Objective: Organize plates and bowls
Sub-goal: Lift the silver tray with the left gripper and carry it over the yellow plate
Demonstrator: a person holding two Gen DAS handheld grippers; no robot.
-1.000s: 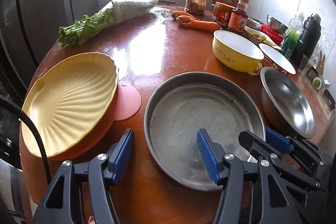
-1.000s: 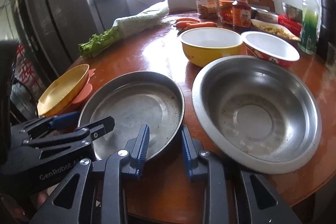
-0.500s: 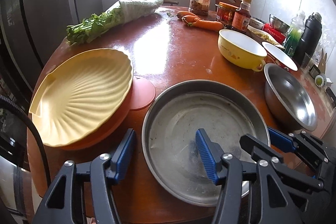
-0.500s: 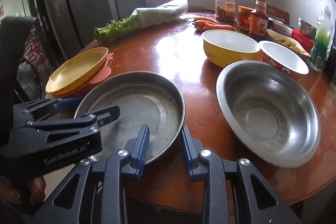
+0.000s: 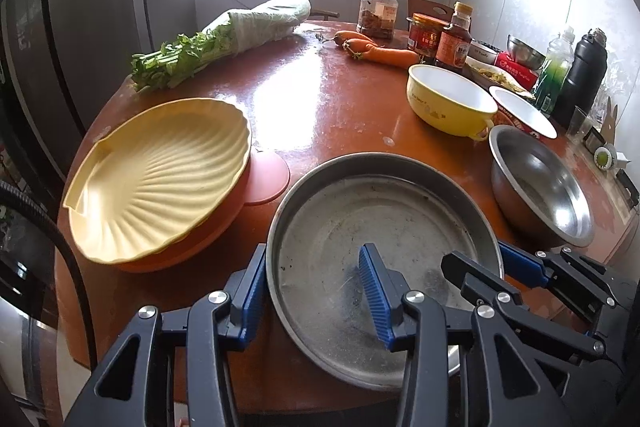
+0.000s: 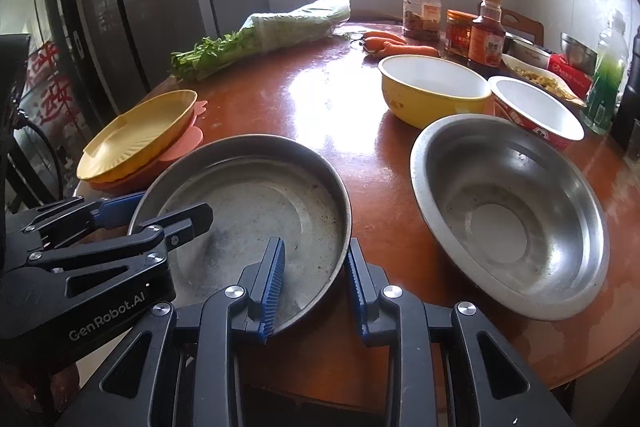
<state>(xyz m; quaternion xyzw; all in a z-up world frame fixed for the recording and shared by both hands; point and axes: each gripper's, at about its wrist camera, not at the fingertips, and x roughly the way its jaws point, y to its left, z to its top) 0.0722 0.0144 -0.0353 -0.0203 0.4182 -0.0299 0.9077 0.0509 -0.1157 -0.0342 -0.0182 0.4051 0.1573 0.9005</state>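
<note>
Both grippers straddle the metal pan [image 5: 380, 227] rim at table's [image 5: 328, 107] near edge, left gripper [image 5: 312, 291] and right gripper [image 6: 314, 283] fingers apart, unclamped; close squarely on opposite rims, lift level.

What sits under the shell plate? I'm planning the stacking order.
An orange dish lies under the shell plate, its rim and round tab showing. Most of it is covered, so anything beneath is hidden.
</note>
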